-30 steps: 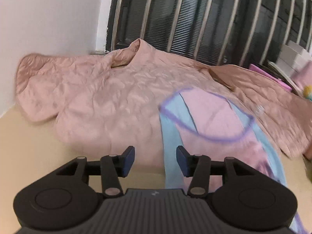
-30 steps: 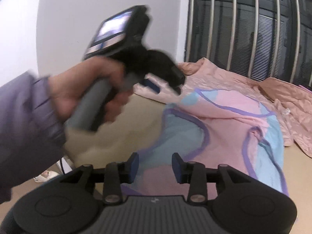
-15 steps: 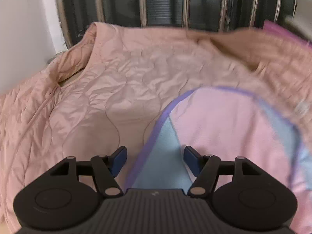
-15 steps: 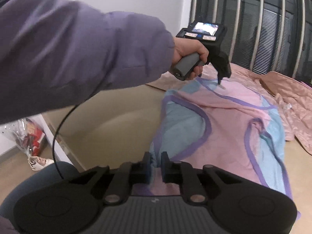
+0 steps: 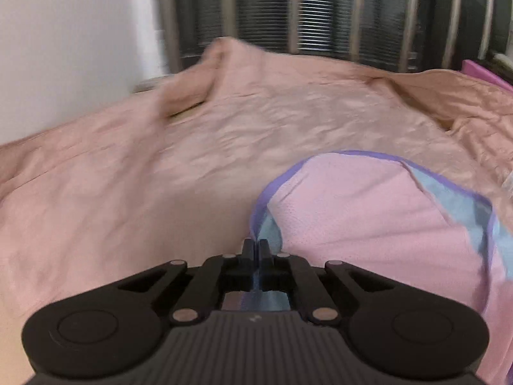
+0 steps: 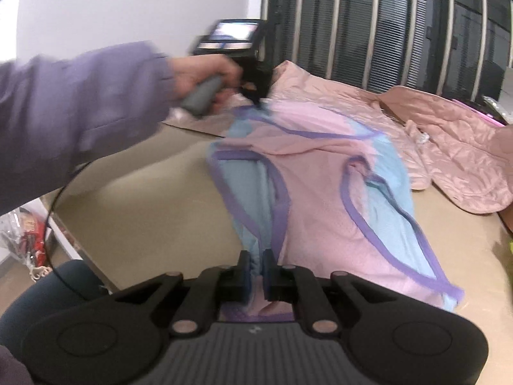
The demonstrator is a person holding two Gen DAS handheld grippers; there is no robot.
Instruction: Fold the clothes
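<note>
A pink and light-blue sleeveless top with purple trim (image 6: 323,199) lies lengthwise on the beige table (image 6: 154,199). My right gripper (image 6: 255,261) is shut on its near blue edge, the cloth bunched between the pads. My left gripper (image 5: 255,250) is shut on the purple-trimmed blue edge of the top (image 5: 368,211) at its far end. In the right wrist view the left gripper (image 6: 258,101) shows at that far corner, held by a hand (image 6: 205,73) in a purple sleeve.
A crumpled pink quilted garment (image 5: 192,147) is spread behind and to the right of the top (image 6: 449,147). A white wall and dark window bars (image 6: 384,25) close off the back. A cable (image 6: 61,224) hangs off the table's left edge, above bags on the floor (image 6: 25,234).
The left gripper has moved onto the top's far edge and gone from open to shut on it. The right gripper has gone from open to shut on the near edge.
</note>
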